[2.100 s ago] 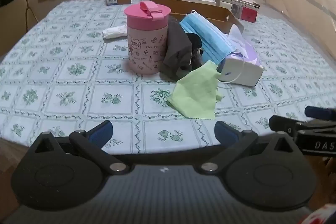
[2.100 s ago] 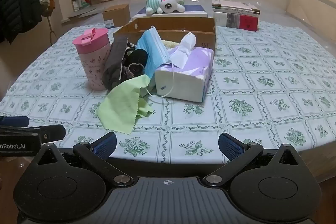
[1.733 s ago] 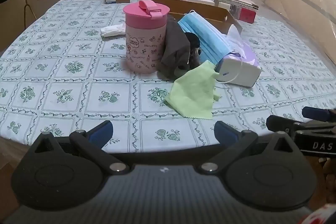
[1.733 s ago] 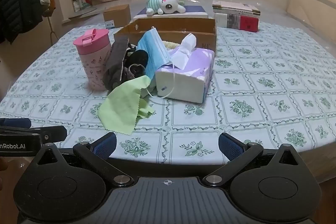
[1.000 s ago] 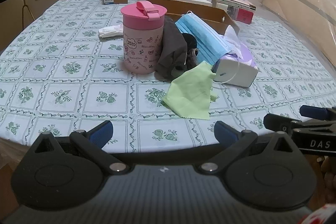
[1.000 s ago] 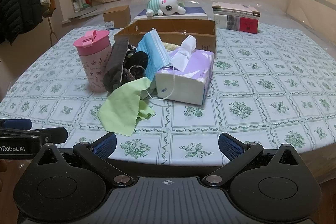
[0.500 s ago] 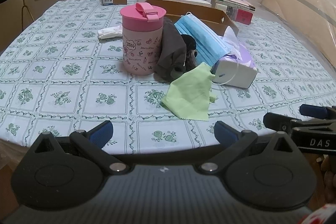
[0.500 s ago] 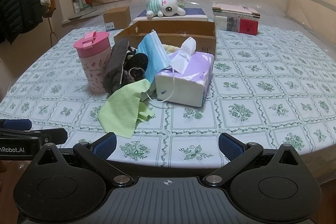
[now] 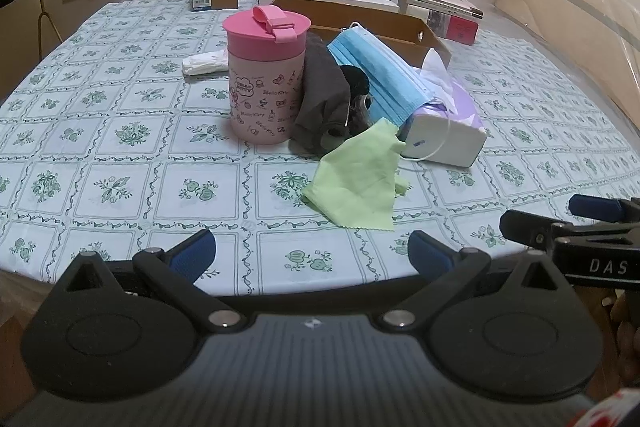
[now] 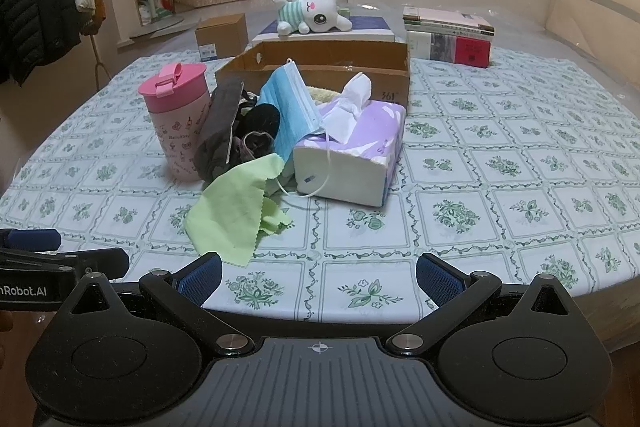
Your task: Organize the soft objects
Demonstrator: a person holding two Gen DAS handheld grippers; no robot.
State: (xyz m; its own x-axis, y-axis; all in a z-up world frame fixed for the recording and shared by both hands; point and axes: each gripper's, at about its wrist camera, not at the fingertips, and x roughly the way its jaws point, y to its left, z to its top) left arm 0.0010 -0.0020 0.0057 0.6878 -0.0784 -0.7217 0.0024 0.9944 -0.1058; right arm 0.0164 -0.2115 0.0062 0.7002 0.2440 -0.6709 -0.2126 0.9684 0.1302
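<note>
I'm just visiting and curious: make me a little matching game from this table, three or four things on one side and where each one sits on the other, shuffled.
Things
1. green cloth
2. blue face mask
3. plush rabbit
4. pink cup

Places
A. lying on a flat box beyond the cardboard box
B. draped against the tissue box
C. upright, left of the dark clothes
D. spread on the tablecloth, nearest the grippers

Pairs: 1-D, 2-B, 3-A, 4-C

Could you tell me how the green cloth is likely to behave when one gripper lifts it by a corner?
The green cloth lies thin and creased, so it will probably hang limp. It looks light. Its far edge rests against the dark socks, so it might tug them.
</note>
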